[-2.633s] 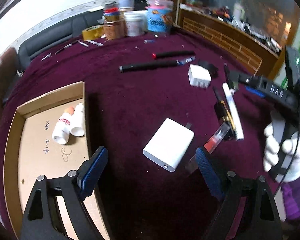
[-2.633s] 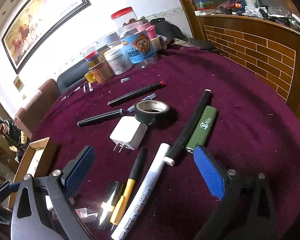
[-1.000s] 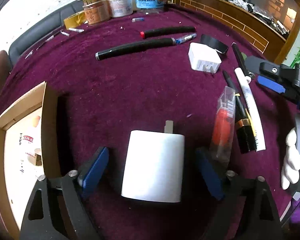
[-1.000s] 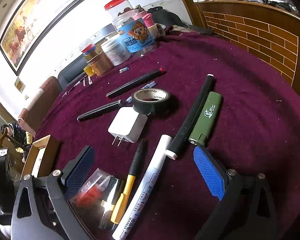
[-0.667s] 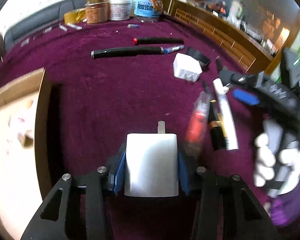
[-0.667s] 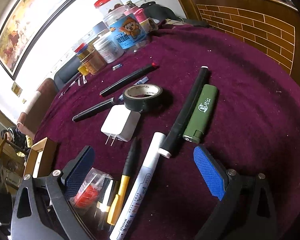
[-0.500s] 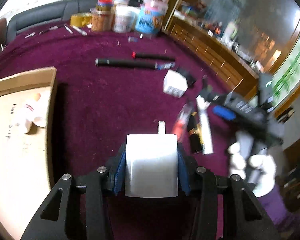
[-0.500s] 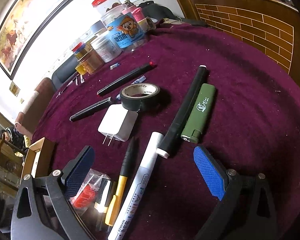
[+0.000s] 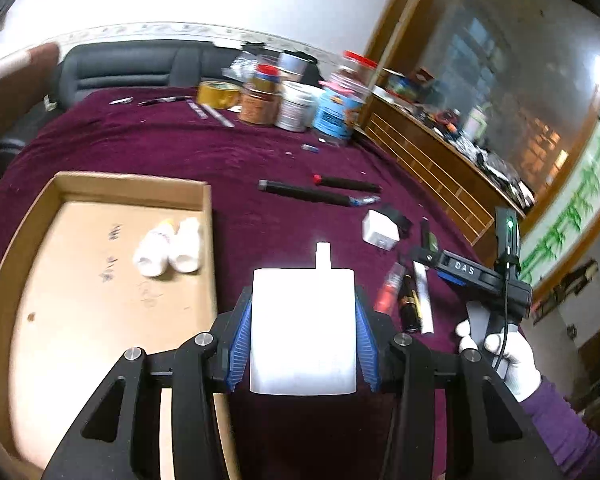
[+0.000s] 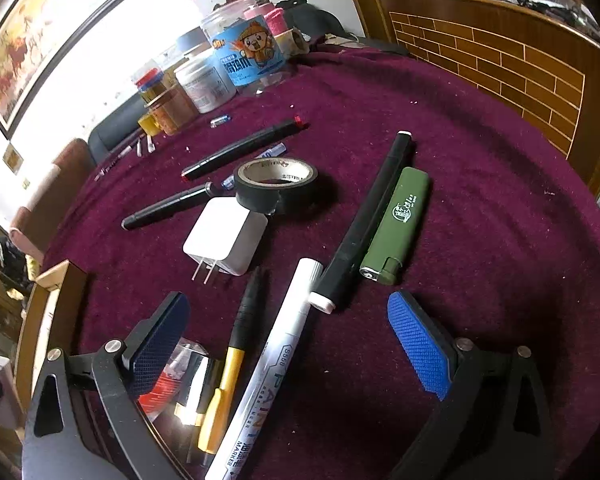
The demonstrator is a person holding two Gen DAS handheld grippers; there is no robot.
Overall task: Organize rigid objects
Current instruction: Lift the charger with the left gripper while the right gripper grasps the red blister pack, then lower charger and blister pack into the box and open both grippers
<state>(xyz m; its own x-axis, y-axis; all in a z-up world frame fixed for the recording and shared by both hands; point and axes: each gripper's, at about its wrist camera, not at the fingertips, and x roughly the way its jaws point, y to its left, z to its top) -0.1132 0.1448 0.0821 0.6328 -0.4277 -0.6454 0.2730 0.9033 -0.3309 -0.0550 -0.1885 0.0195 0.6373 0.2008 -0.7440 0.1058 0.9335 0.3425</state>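
Note:
My left gripper (image 9: 303,332) is shut on a white power bank (image 9: 303,328) and holds it lifted above the maroon table, just right of a shallow cardboard box (image 9: 100,188) that holds two small white bottles (image 9: 168,246). My right gripper (image 10: 288,340) is open and empty, low over a white paint marker (image 10: 276,364), a black-and-yellow pen (image 10: 236,352), a black marker (image 10: 364,224) and a green lighter (image 10: 400,224). A white plug adapter (image 10: 226,240) and a black tape roll (image 10: 276,184) lie beyond. The right gripper (image 9: 452,270) also shows in the left wrist view.
Jars and tins (image 10: 236,60) stand at the table's far edge. Two long black pens (image 10: 240,148) lie mid-table. A clear packet with a red item (image 10: 168,384) lies by my right gripper's left finger. A brick-pattern wooden counter (image 10: 500,52) runs along the right.
My left gripper closed on the white power bank, lifted it off the table and swung left toward the cardboard box. The right gripper stayed open, shifting only slightly over the pens.

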